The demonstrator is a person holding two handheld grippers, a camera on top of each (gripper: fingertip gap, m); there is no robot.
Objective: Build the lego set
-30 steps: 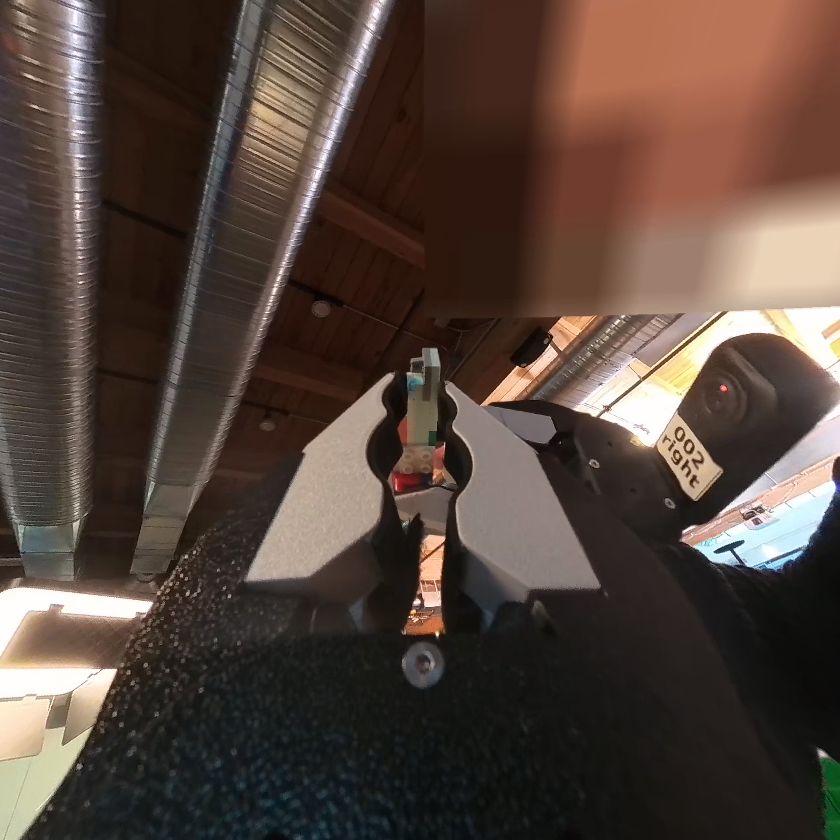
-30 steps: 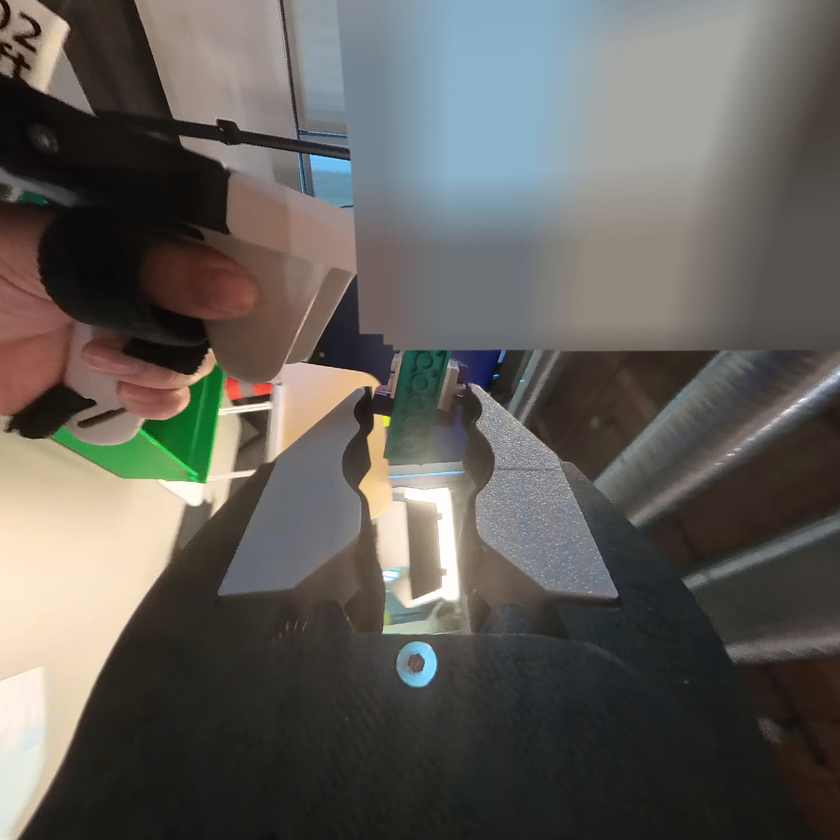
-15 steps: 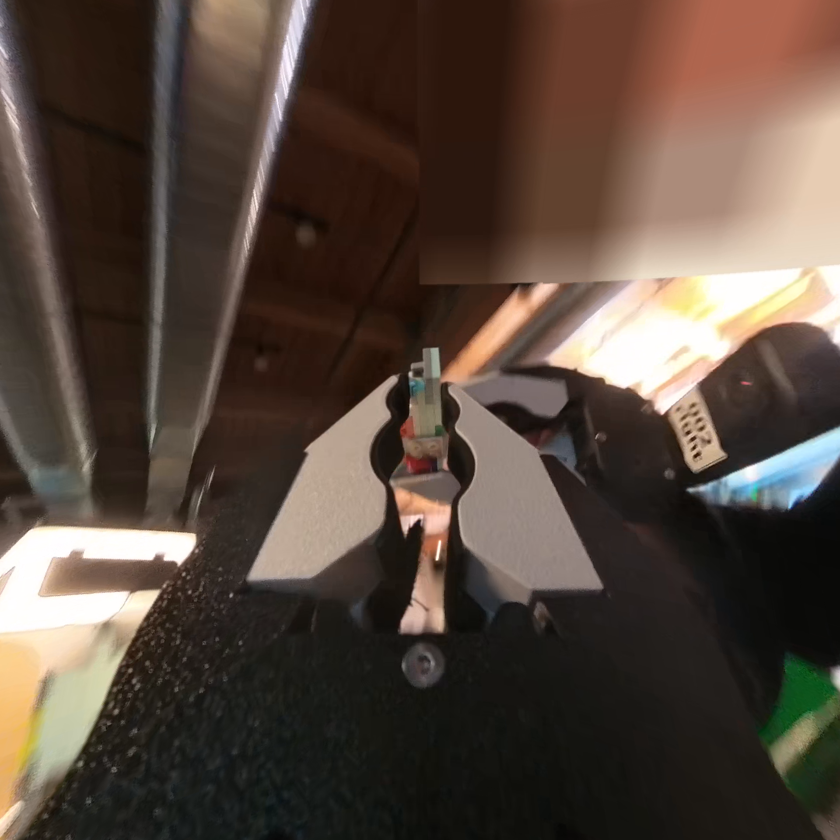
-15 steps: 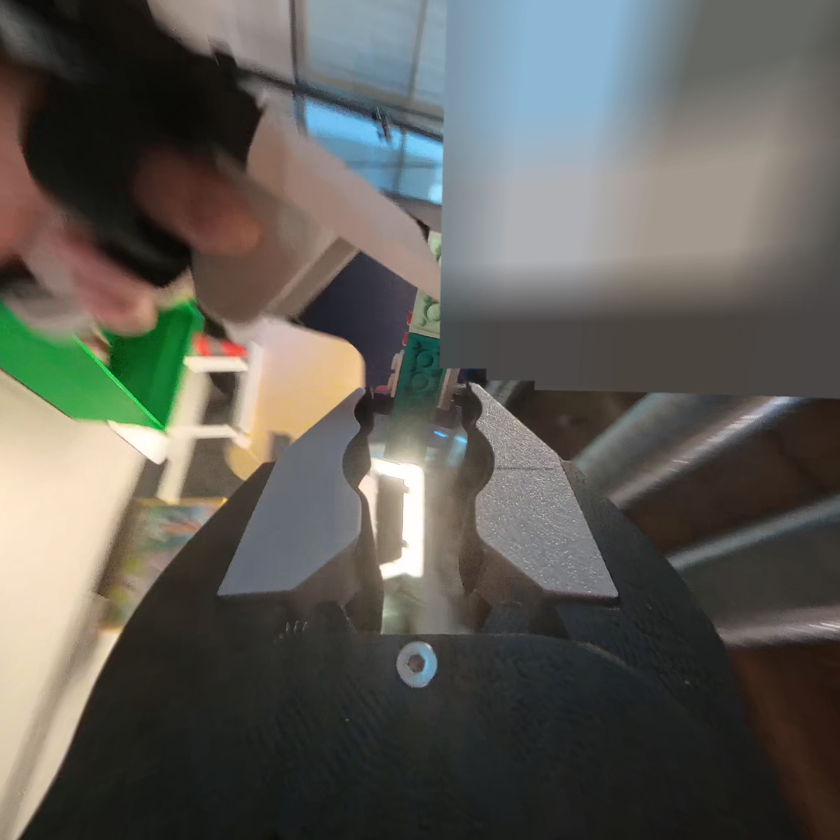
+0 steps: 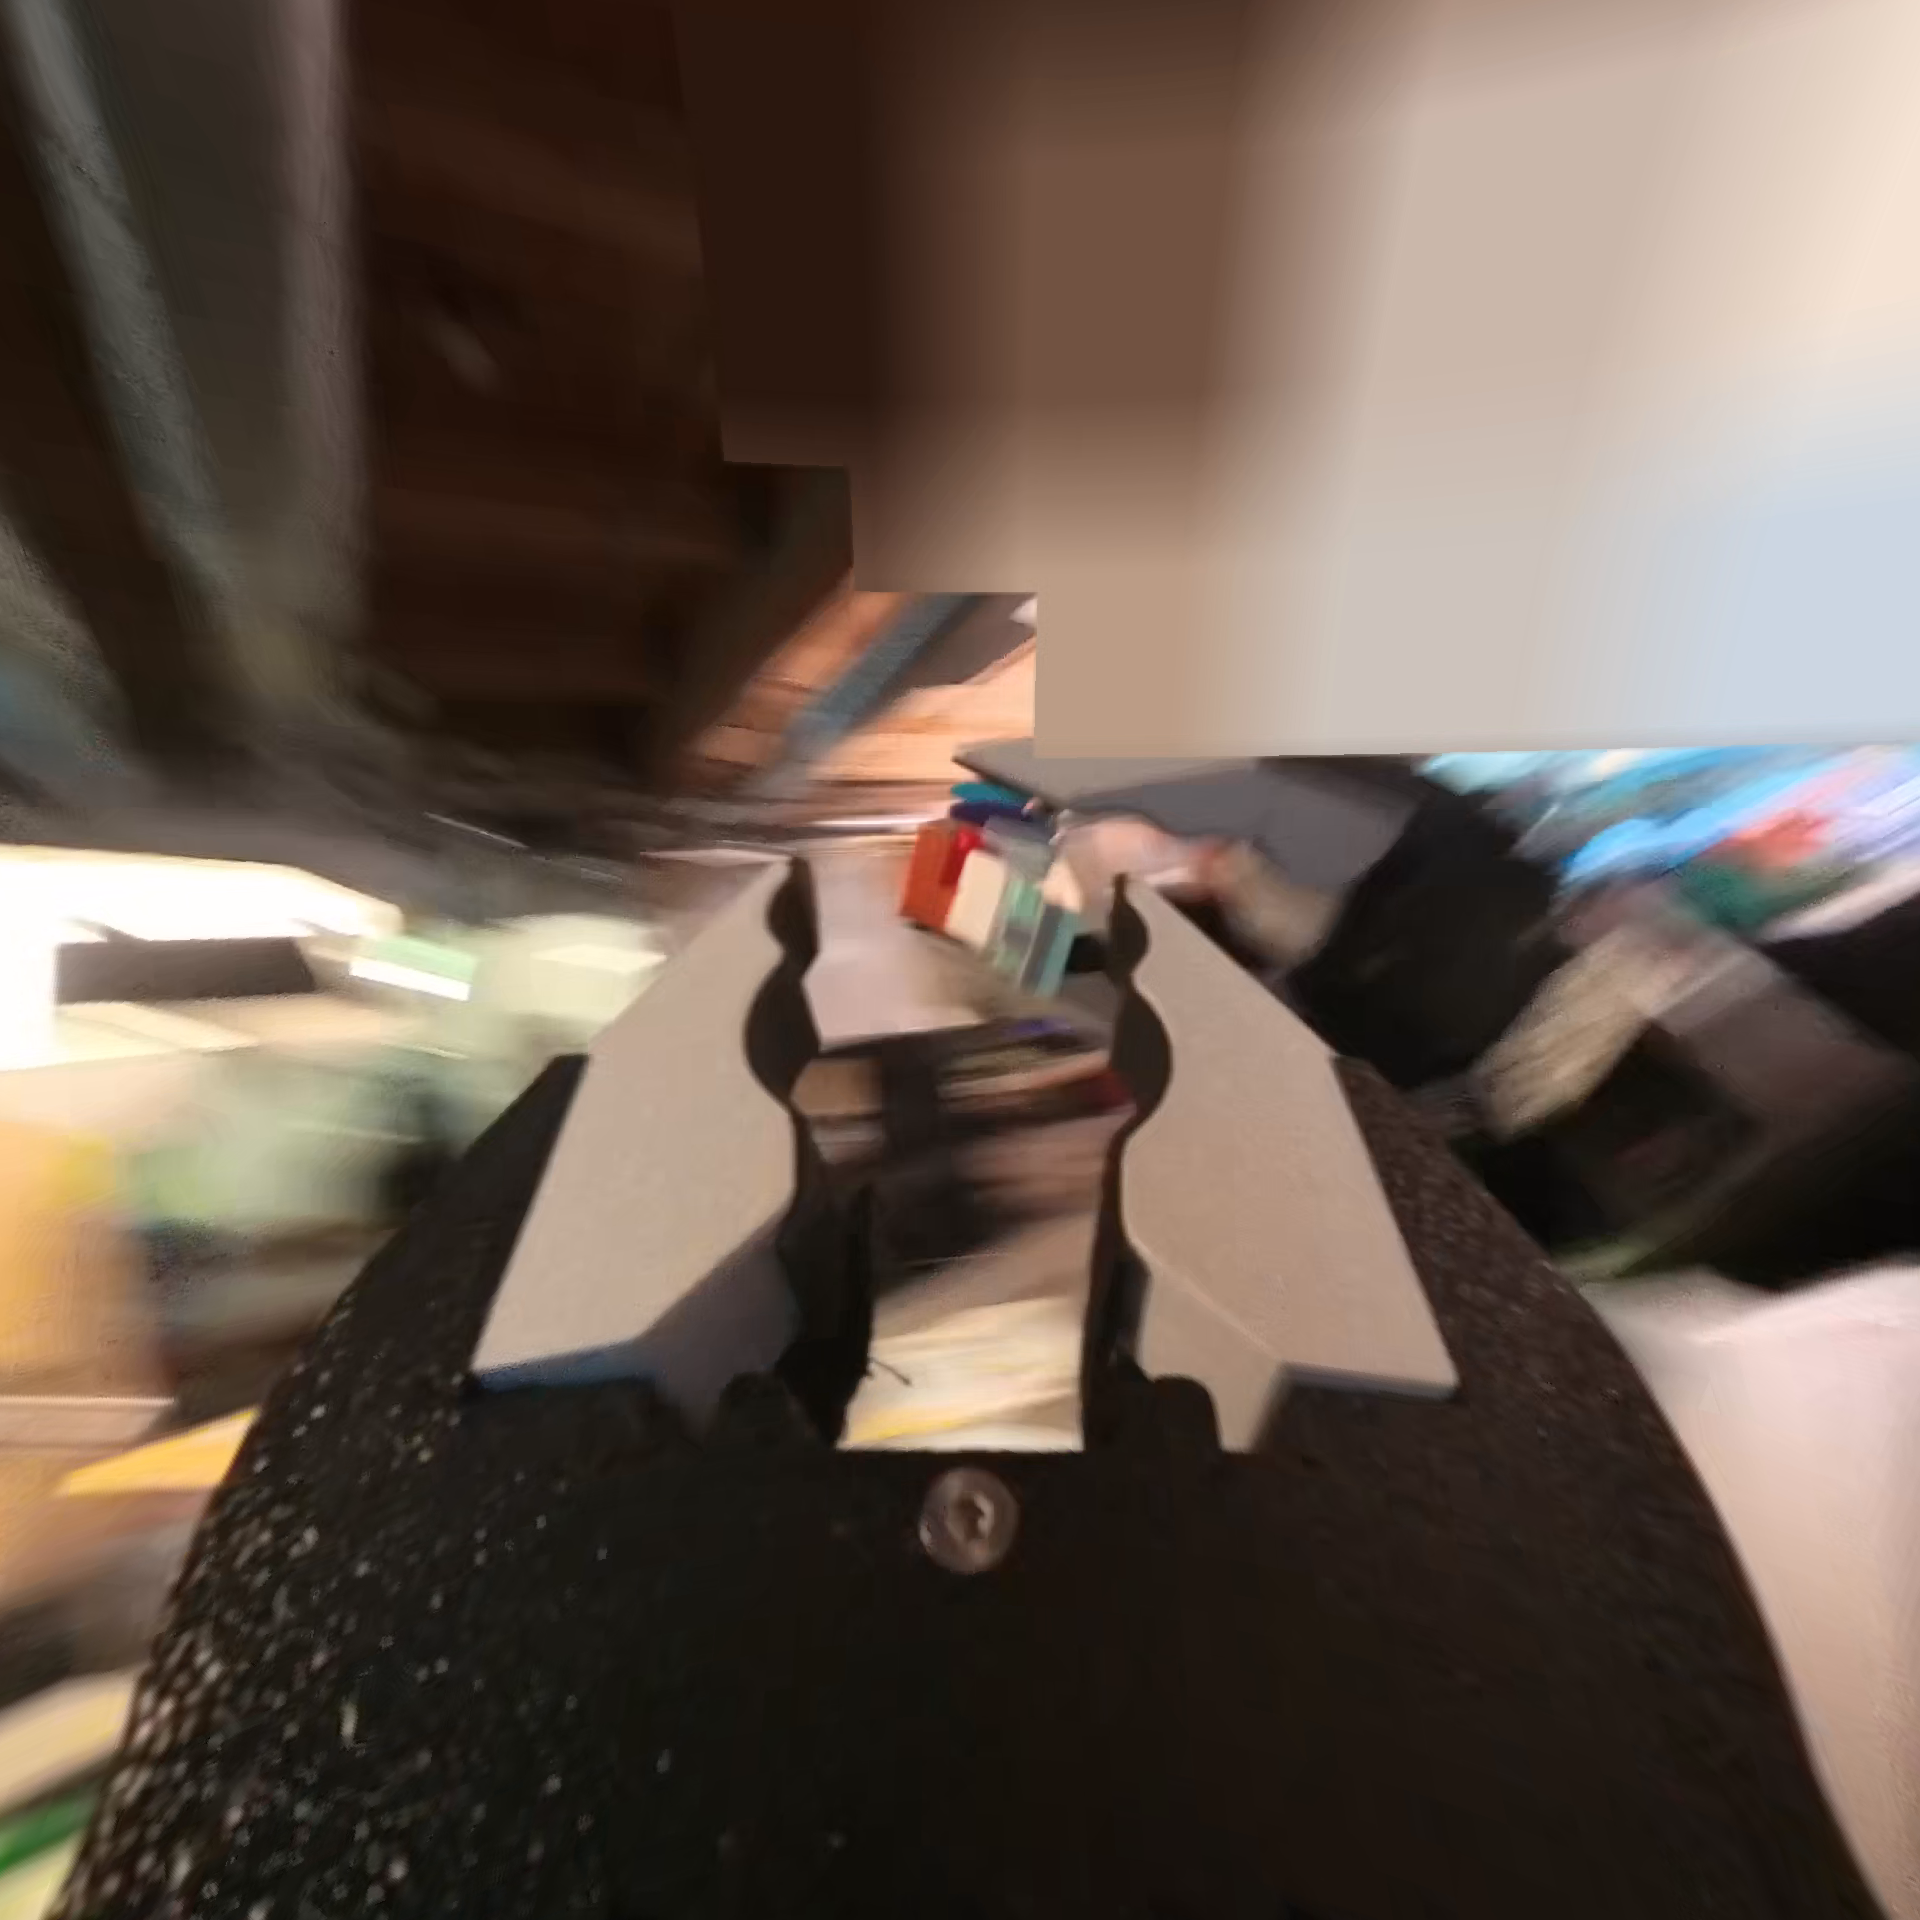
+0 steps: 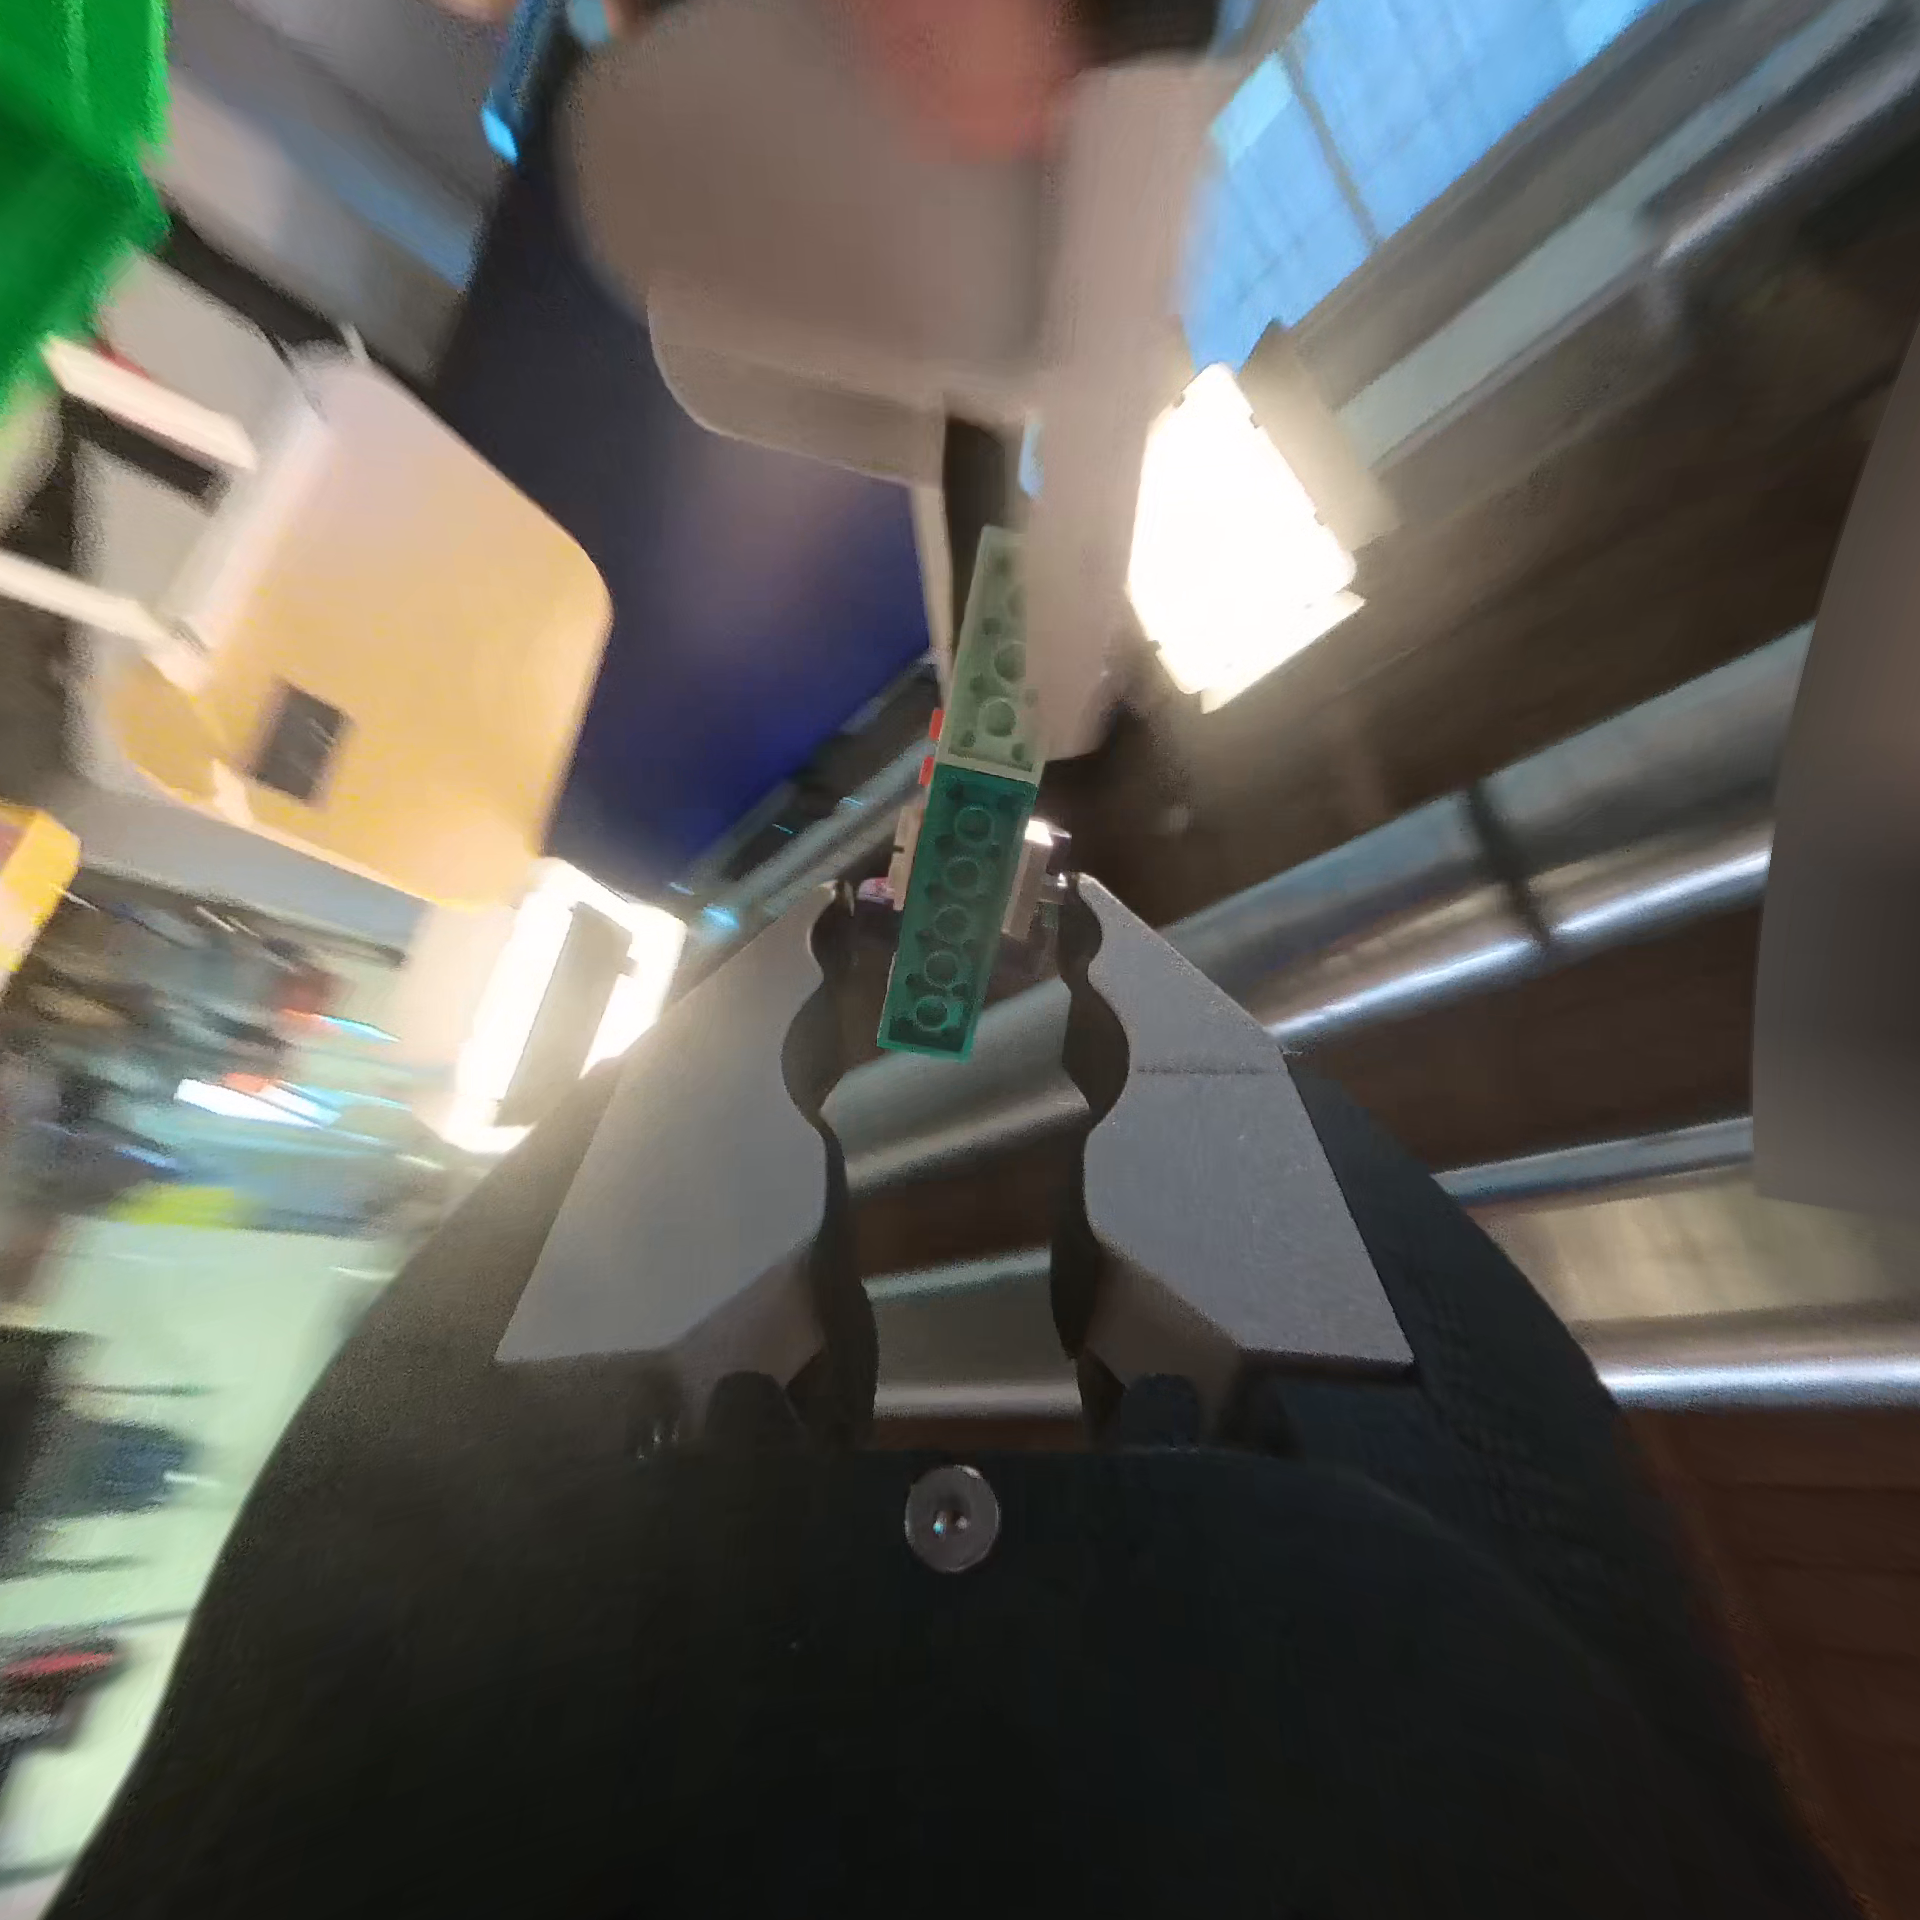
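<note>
The lego assembly (image 6: 958, 914) is a dark teal plate joined end to end with a pale green plate, with small red, white and grey parts at its sides. My right gripper (image 6: 956, 894) is shut on its teal end and holds it up in the air. My left gripper (image 5: 956, 881) is open and empty. In its view the assembly (image 5: 987, 914) sits just beyond the fingertips, and both views are motion-blurred. In the right wrist view the left gripper's pale fingers (image 6: 821, 416) stand on either side of the pale green end, not gripping it.
Both cameras point up at a wooden ceiling with silver ducts (image 6: 1455, 935) and a bright ceiling lamp (image 6: 1236, 561). A green box (image 6: 73, 156) is at the top left. A blurred gloved hand (image 5: 1434, 935) holds the right gripper.
My left gripper was shut on the assembly and has opened and let go. The right gripper keeps its hold. Both views have swung quickly.
</note>
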